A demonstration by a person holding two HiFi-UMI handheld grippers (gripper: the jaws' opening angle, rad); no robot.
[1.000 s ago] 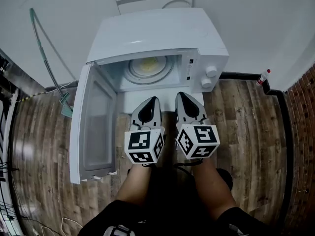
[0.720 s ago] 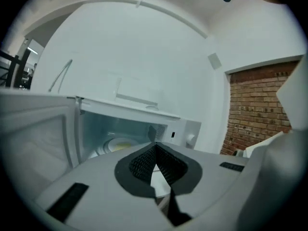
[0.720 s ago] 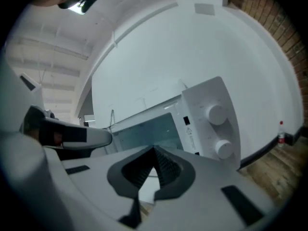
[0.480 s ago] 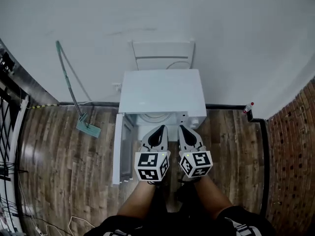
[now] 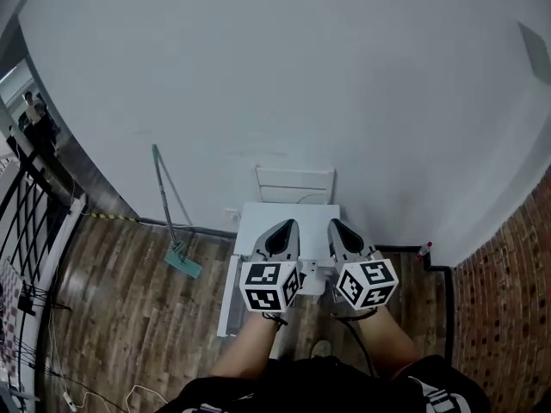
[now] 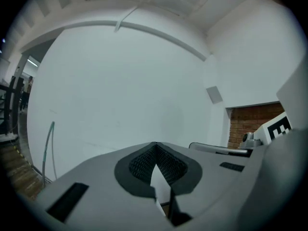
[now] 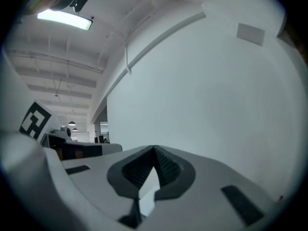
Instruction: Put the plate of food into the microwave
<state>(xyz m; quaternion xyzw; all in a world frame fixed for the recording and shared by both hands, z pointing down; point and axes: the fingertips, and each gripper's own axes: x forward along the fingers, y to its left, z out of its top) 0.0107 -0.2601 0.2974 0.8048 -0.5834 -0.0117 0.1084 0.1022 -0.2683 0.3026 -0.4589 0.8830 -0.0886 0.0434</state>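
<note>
The white microwave [image 5: 312,224] stands small and low against the wall, its door [image 5: 228,306] swung open to the left. Its cavity is hidden behind my grippers, and no plate of food shows in any view. My left gripper [image 5: 283,229] and right gripper [image 5: 337,229] are held side by side in front of the microwave, both shut with nothing between the jaws. The left gripper view shows its shut jaws [image 6: 155,149] against bare white wall. In the right gripper view, its tips [image 7: 154,152] also meet, pointing at the wall and ceiling.
A green-handled mop [image 5: 170,215] leans on the wall left of the microwave. A small red-capped bottle [image 5: 422,249] stands on the floor at the right, near a brick wall [image 5: 508,299]. A white panel [image 5: 294,184] sits behind the microwave. Railings [image 5: 34,231] run along the far left.
The view has pulled far back and up: the microwave shrank from filling the frame to a small box. The plate seen inside the cavity earlier is hidden. Both grippers stayed shut.
</note>
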